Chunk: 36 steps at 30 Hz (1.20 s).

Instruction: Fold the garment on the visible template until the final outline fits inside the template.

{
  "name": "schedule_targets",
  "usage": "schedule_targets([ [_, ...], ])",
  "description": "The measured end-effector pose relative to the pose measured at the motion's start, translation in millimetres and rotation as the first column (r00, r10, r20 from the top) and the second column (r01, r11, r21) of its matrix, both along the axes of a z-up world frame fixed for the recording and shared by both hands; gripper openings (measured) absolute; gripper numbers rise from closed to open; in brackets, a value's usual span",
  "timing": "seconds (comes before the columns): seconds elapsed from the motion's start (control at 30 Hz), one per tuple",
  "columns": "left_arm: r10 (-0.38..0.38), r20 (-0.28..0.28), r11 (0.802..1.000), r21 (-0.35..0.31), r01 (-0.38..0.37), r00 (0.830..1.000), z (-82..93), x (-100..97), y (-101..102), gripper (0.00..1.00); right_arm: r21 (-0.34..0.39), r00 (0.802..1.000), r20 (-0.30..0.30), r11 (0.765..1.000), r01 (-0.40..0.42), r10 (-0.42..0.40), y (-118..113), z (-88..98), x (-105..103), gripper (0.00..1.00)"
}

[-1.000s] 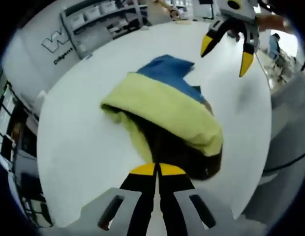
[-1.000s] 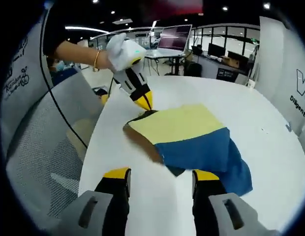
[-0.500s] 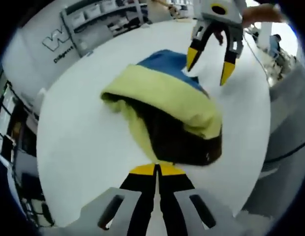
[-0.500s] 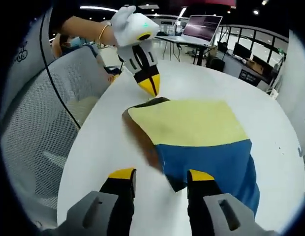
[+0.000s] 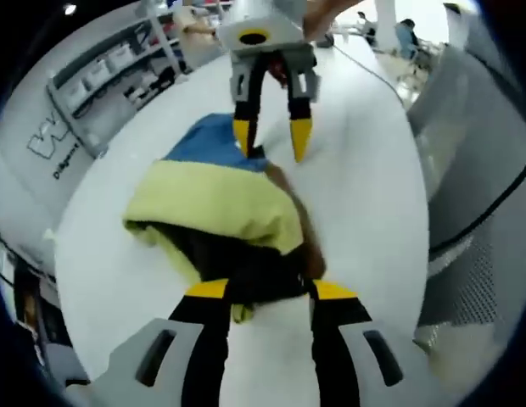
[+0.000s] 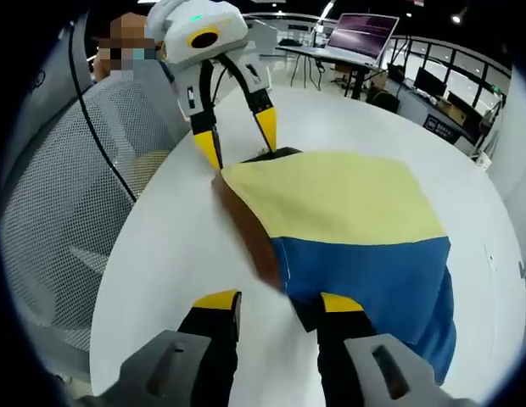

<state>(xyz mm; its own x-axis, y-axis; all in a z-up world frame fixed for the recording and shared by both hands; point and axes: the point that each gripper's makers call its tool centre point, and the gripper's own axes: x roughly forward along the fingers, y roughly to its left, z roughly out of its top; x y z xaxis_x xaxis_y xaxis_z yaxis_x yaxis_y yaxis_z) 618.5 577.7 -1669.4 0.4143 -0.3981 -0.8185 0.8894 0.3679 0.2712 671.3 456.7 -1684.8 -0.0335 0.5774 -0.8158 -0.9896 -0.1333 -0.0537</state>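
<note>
Jaws of my left gripper [image 5: 261,292] stand released around the near edge of the garment [image 6: 348,225]; my right gripper [image 6: 276,305] is spread at its far corner. I judge either closing could snag one layer, dragging the fold askew on the table [image 6: 170,254].

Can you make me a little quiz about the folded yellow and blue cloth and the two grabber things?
1. True or false: the left gripper has its jaws shut.
2. Which colour band of the garment lies nearest the right gripper? A yellow, B blue, C red.
3. Fill in: the garment lies on a white ____.

Key: 1 false, both grippers stand open. 2 B. 3 table.
</note>
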Motion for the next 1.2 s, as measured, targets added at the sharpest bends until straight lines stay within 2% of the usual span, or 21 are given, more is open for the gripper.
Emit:
schedule_targets([
  [0.1, -0.005, -0.011, 1.000, -0.006, 0.005, 1.000, -3.6, 0.6, 0.3, 0.33, 0.014, 1.000, -0.002, 1.000, 0.018, -0.018, 1.4, 0.5, 3.9, 0.24],
  [0.23, -0.064, -0.032, 0.998, -0.014, 0.063, 0.997, -6.2, 0.8, -2.8, 0.32, 0.019, 0.999, -0.005, 0.999, 0.031, -0.031, 3.4, 0.5, 5.9, 0.21],
  [0.33, -0.081, -0.072, 0.996, -0.045, 0.078, 0.994, -9.3, -1.8, -5.5, 0.26, 0.032, 0.999, -0.012, 0.999, 0.041, -0.040, 6.2, 0.8, 6.0, 0.21],
  [0.4, -0.084, -0.078, 0.995, -0.056, 0.080, 0.993, -9.6, -2.2, -6.7, 0.21, 0.039, 0.998, -0.006, 0.998, 0.056, -0.055, 7.5, 0.7, 8.3, 0.19],
  [0.57, -0.032, -0.084, 0.997, -0.077, 0.026, 0.996, -10.4, 6.6, -8.8, 0.19, 0.064, 0.995, -0.010, 0.993, 0.100, -0.099, 8.4, -0.7, 13.8, 0.14],
  [0.63, -0.008, -0.090, 0.996, -0.095, -0.001, 0.996, -10.3, 9.0, -10.2, 0.15, 0.083, 0.991, -0.031, 0.988, 0.130, -0.128, 8.6, -1.1, 15.4, 0.13],
  [0.7, 0.055, -0.076, 0.992, -0.106, -0.063, 0.996, -9.6, 15.3, -9.7, 0.08, 0.088, 0.980, -0.073, 0.978, 0.191, -0.185, 8.5, -0.2, 16.3, 0.12],
  [0.73, 0.088, -0.046, 0.991, -0.101, -0.093, 0.995, -8.8, 23.1, -8.2, 0.06, 0.085, 0.983, -0.060, 0.980, 0.177, -0.173, 9.0, -0.2, 17.0, 0.11],
  [0.83, 0.129, -0.064, 0.984, -0.116, -0.136, 0.990, -7.3, 20.8, -10.8, 0.04, 0.084, 0.984, -0.048, 0.981, 0.173, -0.170, 9.7, -0.5, 17.5, 0.08],
  [0.93, 0.143, -0.050, 0.983, -0.113, -0.148, 0.988, -6.7, 19.0, -11.2, 0.02, 0.100, 0.980, -0.052, 0.975, 0.197, -0.193, 10.3, 0.5, 21.1, 0.01],
  [1.03, 0.136, -0.053, 0.986, -0.093, -0.141, 0.989, -7.4, 14.3, -8.1, 0.02, 0.110, 0.969, -0.100, 0.965, 0.238, -0.227, 10.0, 2.3, 21.9, 0.00],
  [1.17, 0.156, -0.043, 0.983, -0.093, -0.160, 0.987, -2.3, 10.9, -2.0, 0.03, 0.123, 0.968, -0.104, 0.963, 0.241, -0.229, 8.8, 9.2, 18.3, 0.00],
  [1.2, 0.164, -0.040, 0.981, -0.094, -0.167, 0.986, -1.1, 10.6, -0.8, 0.03, 0.141, 0.969, -0.086, 0.960, 0.242, -0.232, 8.7, 12.0, 20.1, 0.00],
])
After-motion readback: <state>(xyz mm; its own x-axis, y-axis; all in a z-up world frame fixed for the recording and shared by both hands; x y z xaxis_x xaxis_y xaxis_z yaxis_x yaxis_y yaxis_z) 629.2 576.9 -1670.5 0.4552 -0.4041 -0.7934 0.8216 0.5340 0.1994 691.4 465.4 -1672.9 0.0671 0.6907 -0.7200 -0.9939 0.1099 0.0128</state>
